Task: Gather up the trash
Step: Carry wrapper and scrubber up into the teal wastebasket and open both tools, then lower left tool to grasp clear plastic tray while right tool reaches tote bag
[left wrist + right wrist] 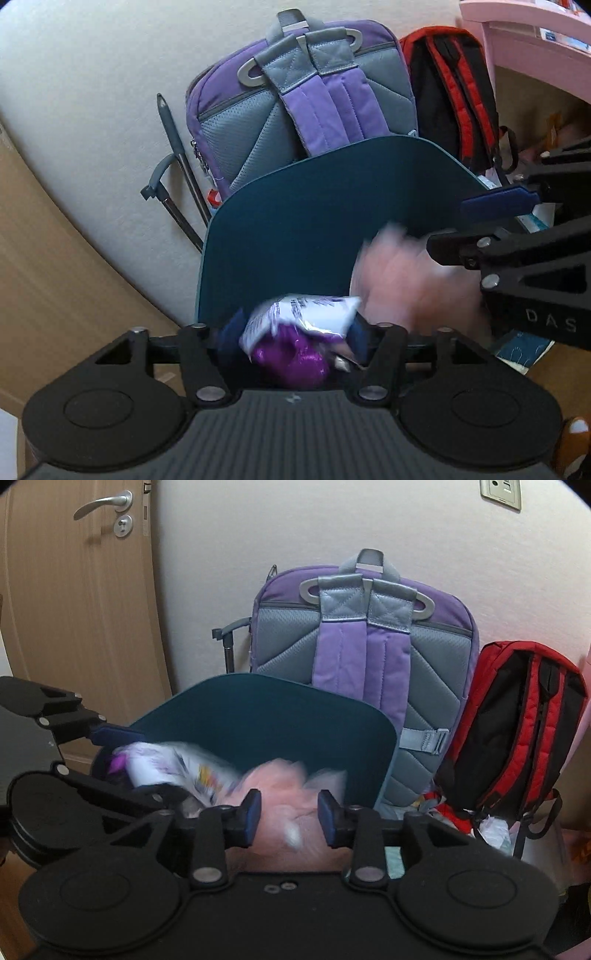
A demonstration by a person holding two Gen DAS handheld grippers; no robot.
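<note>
Fingers of the left gripper (295, 332) stand apart around a white-and-purple wrapper (299, 325), grip unclear. The right gripper (290, 818), at three o'clock of it, gapes around blurred pink trash (288, 805) over the teal bin (258, 709).

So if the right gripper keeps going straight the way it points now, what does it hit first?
Most likely the blurred pink trash between the open right gripper fingers, then the inside wall of the teal bin behind it; depth is hard to judge.

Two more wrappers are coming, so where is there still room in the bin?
The teal bin shows bare wall at its back, nearest the purple backpack. Its front is crowded: white-and-purple wrapper by the left gripper, blurred pink trash at the right gripper.
</note>
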